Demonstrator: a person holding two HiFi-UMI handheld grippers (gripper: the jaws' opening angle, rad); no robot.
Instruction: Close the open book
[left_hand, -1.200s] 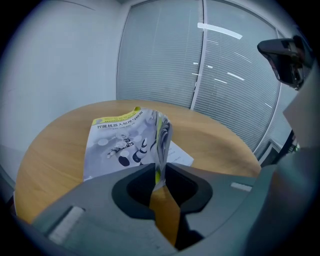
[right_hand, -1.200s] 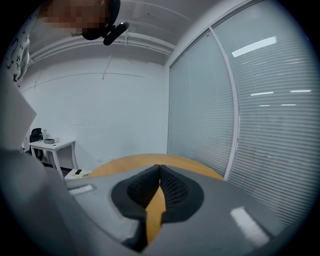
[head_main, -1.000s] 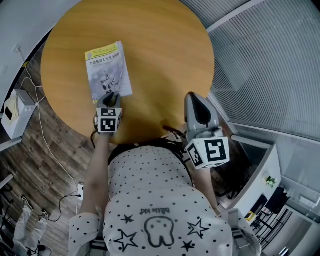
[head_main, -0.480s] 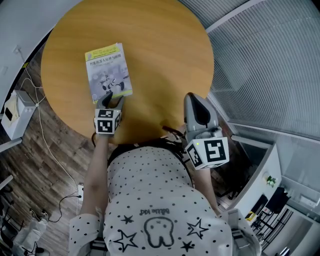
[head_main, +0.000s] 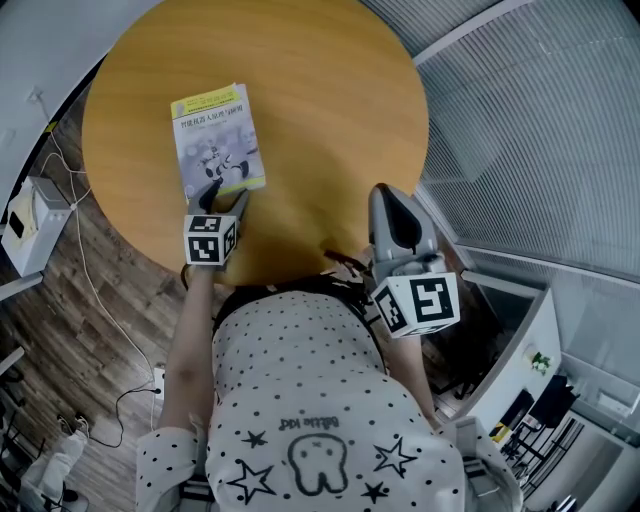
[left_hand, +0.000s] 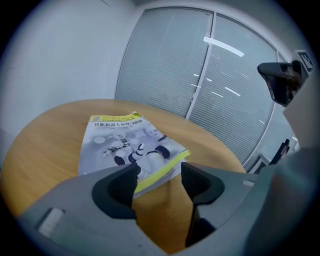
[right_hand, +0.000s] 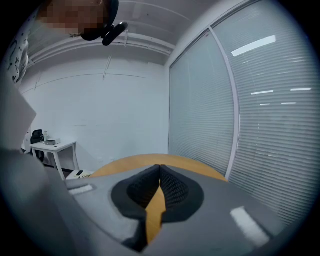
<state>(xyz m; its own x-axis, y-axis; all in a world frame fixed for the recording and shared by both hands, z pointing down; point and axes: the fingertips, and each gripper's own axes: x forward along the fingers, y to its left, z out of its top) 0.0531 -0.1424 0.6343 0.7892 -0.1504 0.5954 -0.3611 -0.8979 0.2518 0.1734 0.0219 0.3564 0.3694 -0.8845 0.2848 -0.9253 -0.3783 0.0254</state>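
Opening my left gripper (left_hand: 159, 177) wide, jaws clear of the thin glossy grey-and-yellow paperback book (head_main: 215, 140) lying shut at upper left on the round wooden table (head_main: 320, 100), I judge it light, floppy and slick, best pinched at its near corner, my right gripper (right_hand: 159, 182) closed and empty.

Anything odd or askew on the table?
Nothing stands out. The book lies closed, cover up, on the table. The left gripper has just been opening its jaws; the book's near edge shows in their gap, not gripped.
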